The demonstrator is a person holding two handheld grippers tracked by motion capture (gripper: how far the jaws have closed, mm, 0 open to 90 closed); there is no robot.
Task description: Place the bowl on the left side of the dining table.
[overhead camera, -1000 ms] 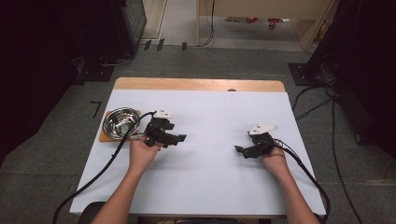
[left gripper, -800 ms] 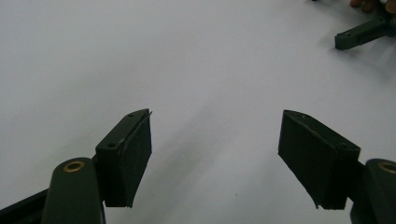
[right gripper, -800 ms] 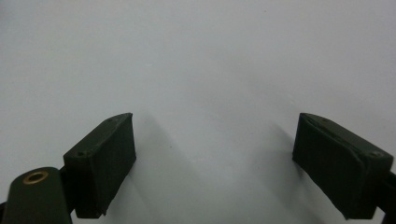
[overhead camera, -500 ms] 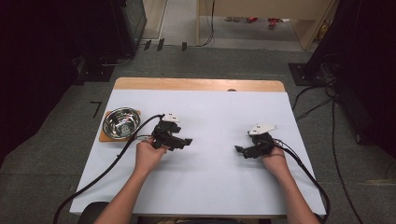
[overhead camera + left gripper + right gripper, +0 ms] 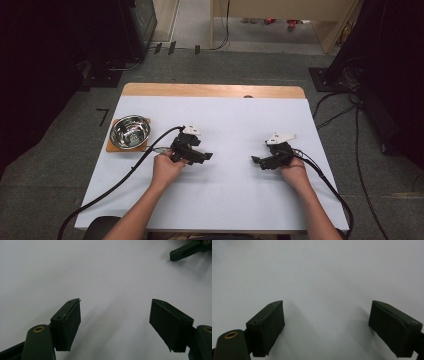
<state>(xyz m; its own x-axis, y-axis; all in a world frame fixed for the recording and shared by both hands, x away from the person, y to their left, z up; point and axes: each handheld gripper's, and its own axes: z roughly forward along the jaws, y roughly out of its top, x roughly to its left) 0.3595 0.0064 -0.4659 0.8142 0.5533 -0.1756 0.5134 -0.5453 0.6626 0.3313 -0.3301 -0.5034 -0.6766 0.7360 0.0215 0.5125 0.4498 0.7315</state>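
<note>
The left tool (image 5: 206,156) has been shifted away from the steel bowl (image 5: 130,131), left on its board at the counter's (image 5: 225,200) left edge. Both tools, including the right tool (image 5: 256,160), are spread and empty, suggesting a finished placement.

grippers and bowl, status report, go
Left gripper open, empty. Right gripper open, empty. Steel bowl on its wooden board, untouched. No obstruction.

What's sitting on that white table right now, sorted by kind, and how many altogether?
Metal bowl: 1
Wooden board under the bowl: 1
Hand-held grippers: 2, the left gripper and the right gripper, both with fingers apart and nothing between them
Total: 4
</note>
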